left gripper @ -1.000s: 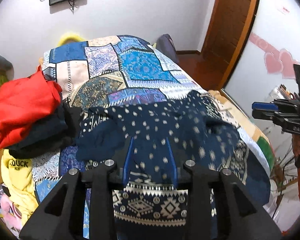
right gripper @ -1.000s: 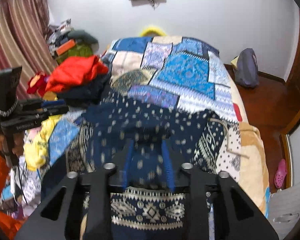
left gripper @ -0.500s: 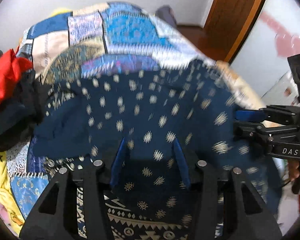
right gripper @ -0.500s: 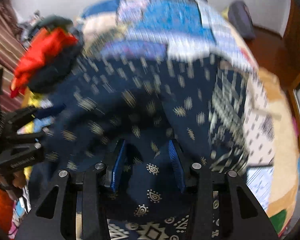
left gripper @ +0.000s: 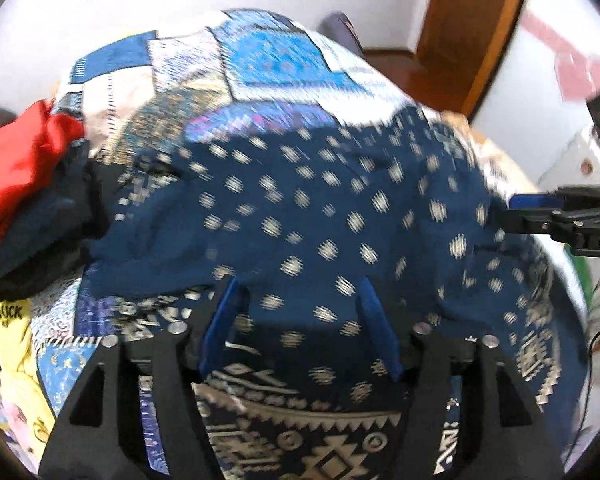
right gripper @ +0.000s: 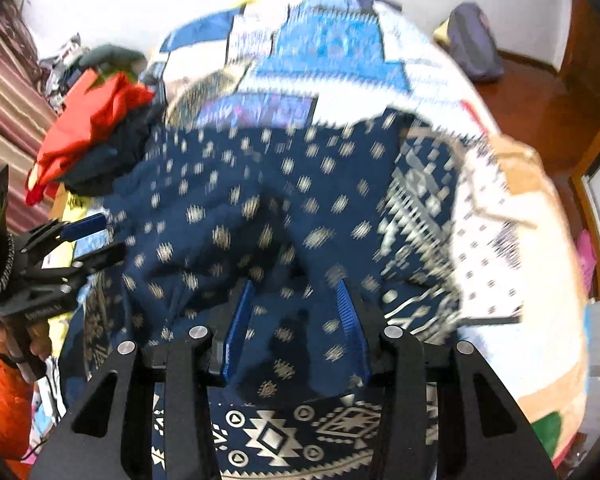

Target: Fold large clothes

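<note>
A large navy garment with pale dots and a patterned border (left gripper: 300,216) lies spread and bunched on the patchwork bed; it also shows in the right wrist view (right gripper: 260,216). My left gripper (left gripper: 298,284) hangs just above its near part with the blue fingers apart and cloth showing between them, none pinched. My right gripper (right gripper: 296,286) stands the same way over the cloth, fingers apart. Each gripper shows in the other's view, the right one (left gripper: 540,208) at the garment's right edge, the left one (right gripper: 88,236) at its left edge. Both views are motion-blurred.
A heap of red and dark clothes (left gripper: 24,176) lies at the bed's left side, with a yellow garment (left gripper: 12,320) below it. The patchwork quilt (left gripper: 268,60) stretches beyond. A wooden door (left gripper: 472,20) and floor are to the right.
Both grippers have dropped forward and down over the navy garment, which now fills more of each view. The cloth has shifted and spread. The fingers have stayed apart.
</note>
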A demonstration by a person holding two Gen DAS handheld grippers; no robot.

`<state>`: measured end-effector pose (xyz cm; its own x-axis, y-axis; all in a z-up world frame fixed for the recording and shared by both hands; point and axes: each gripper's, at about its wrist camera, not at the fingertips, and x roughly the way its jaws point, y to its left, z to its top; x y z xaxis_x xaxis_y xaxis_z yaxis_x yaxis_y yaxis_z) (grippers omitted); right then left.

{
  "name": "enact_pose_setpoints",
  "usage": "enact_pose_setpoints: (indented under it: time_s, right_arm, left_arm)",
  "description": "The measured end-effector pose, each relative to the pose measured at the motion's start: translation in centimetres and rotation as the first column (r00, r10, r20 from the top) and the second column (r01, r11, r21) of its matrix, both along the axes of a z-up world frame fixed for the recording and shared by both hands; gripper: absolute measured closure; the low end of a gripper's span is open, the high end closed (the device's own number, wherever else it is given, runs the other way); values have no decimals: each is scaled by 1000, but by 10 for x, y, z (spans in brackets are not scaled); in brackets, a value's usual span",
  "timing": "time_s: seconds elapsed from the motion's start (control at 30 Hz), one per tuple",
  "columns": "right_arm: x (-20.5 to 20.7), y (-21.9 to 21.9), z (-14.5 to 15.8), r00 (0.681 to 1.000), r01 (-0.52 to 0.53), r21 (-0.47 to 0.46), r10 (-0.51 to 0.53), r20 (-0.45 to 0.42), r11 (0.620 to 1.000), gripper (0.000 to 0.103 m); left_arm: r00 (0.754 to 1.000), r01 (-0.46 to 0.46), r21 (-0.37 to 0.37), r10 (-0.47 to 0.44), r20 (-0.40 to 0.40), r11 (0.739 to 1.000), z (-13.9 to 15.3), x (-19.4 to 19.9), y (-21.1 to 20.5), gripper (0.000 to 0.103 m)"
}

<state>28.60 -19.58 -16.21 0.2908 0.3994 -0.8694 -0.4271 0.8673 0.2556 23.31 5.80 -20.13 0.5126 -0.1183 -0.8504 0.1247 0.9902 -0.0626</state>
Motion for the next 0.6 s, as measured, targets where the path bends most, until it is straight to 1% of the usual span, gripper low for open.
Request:
enact_pose_setpoints:
  time_s: [0.07, 0.13, 0.2, 0.27, 0.3, 0.33, 0.43, 0.5, 0.57, 0.6]
  right_arm:
    - [5, -8, 10, 999, 20, 16, -21, 32, 1000, 63]
    - [9, -18, 24, 997, 47, 51, -51, 64, 998, 63]
    - [15, -25, 33, 992, 82, 74, -89, 91, 994, 63]
    - [26, -31, 36, 986, 117, 83, -125, 106, 990, 61]
    - [30, -36, 36, 983, 140, 86, -149, 111, 986, 60]
    - [35, -36, 34, 979, 157, 85, -166, 114, 984, 60]
    - [51, -46, 24, 971, 212, 67, -218, 100, 975, 60]
    - [59, -50, 13, 968, 237, 58, -241, 72, 970, 60]
    - [63, -55, 2, 966, 255, 50, -257, 39, 966, 60]
    - [65, -58, -3, 964, 263, 45, -264, 24, 964, 59]
  left_arm:
    - [998, -45, -32, 46, 42, 998, 15, -2, 20, 36]
    - [993, -95, -61, 99, 68, 994, 27, -2, 39, 31]
    - [980, -163, -89, 172, 98, 982, 38, -2, 66, 20]
    - [966, -224, -106, 235, 110, 969, 42, -2, 90, 15]
    - [956, -260, -122, 273, 104, 958, 41, -1, 104, 15]
    - [950, -283, -136, 297, 94, 949, 39, 0, 114, 15]
    - [930, -351, -216, 366, 35, 911, 26, 3, 147, 15]
    - [918, -385, -273, 395, -20, 882, 11, 5, 165, 15]
    - [904, -423, -322, 419, -87, 847, -9, 9, 179, 15]
    - [900, -434, -337, 422, -111, 836, -18, 10, 182, 15]
